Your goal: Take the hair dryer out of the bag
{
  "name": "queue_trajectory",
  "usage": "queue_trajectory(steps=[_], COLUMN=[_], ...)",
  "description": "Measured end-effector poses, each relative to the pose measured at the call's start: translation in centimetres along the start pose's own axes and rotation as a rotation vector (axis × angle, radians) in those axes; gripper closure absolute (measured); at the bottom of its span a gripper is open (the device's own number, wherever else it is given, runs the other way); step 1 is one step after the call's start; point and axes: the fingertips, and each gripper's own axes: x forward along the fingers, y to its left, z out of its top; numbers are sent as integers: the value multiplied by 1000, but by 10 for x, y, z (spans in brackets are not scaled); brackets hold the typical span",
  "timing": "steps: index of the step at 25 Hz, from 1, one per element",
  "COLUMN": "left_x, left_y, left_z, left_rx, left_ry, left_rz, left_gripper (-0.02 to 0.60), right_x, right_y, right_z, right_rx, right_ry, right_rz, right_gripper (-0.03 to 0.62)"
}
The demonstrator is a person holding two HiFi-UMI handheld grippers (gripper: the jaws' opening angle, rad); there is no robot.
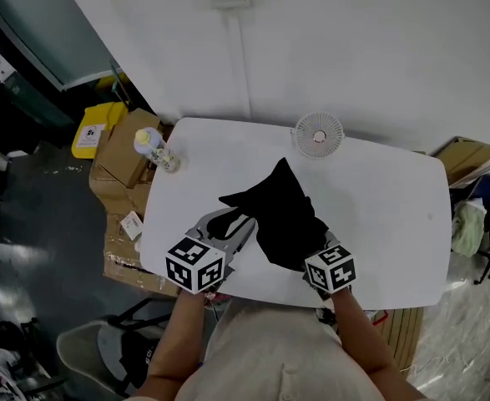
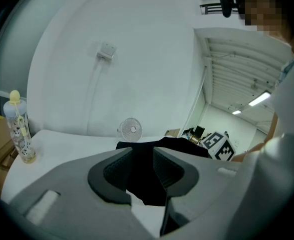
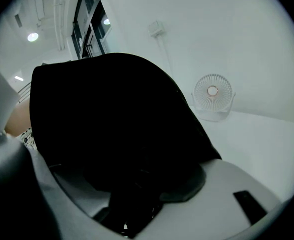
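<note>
The white table (image 1: 378, 215) had rounded corners and stood with its far edge against the wall. The black bag (image 1: 282, 215) sat toward the near middle, its lower edge close to the table's near edge. Bare tabletop lay open to the right of the bag and between the bag and the left edge. A small white fan (image 1: 318, 134) stood at the far edge just beyond the bag's tip, and a bottle (image 1: 157, 149) stood near the far-left corner, well apart from the bag. Cardboard boxes (image 1: 123, 153) were stacked on the floor past the left edge. The left gripper (image 2: 142, 156) was at the bag's left flap, its jaws spread part-way with black cloth in the gap. The right gripper (image 3: 129, 181) pinched a thick bunch of the bag, which filled its view. The hair dryer showed in no view.
</note>
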Motion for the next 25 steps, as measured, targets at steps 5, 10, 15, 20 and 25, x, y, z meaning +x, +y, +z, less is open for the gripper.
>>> queue_trajectory(steps=[5,10,15,20,25], left_x=[-14,-28,-26,-2,8], left_y=[-14,-16,-37,-58,-65], left_z=[34,62,71,75,87], left_rx=[57,271,529,663,712], left_ry=[-90,-90,-46,9,40], left_rz=[-24,-16,-71,-100,-101], left_gripper=[469,422,335,324,344], right_x=[-39,-79,-107,-127,-134], right_y=[9,13,12,19,25], right_z=[38,61,78,96,106], right_rx=[-48,-56,-68,-68,-70], right_ry=[-108,-181,-209,-244,-275], right_rz=[11,40,66,111,131], right_gripper=[382,382,382,382,382])
